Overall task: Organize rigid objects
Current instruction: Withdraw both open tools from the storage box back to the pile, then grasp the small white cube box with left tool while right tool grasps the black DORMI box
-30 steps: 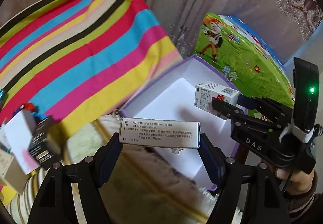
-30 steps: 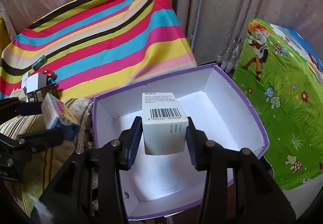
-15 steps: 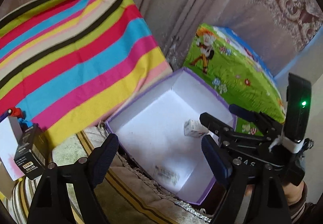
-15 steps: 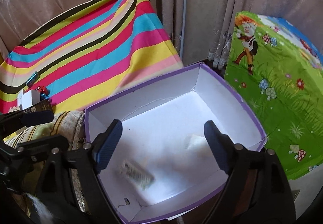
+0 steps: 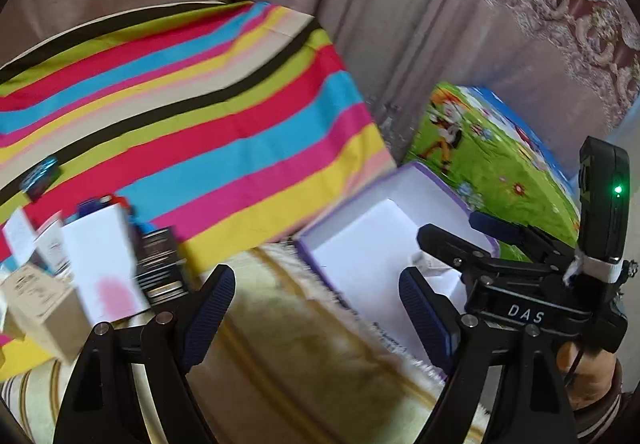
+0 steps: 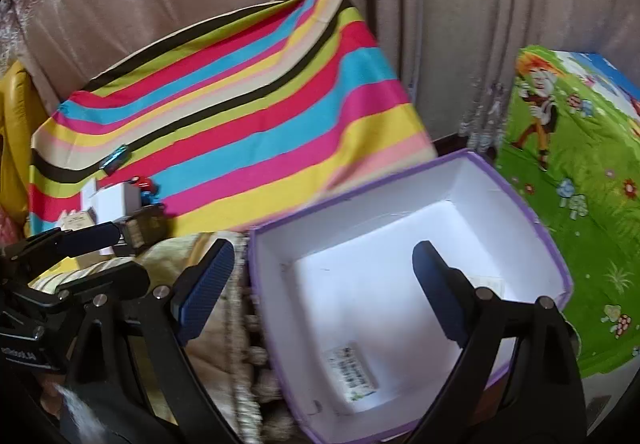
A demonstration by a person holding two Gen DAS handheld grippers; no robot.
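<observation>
Both wrist cameras are looking steeply down, close above the purple box point(image 5: 400, 244) point(image 6: 400, 284); both are sharing the striped cloth point(image 5: 200, 124) point(image 6: 240, 116).

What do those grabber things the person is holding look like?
Both are black metal frames with silver bolts and dark blue ribbed pads on their fingers. The right gripper has white letters "DAS", a black box with a green light and a white strap. The hand wears a striped cuff.
</observation>
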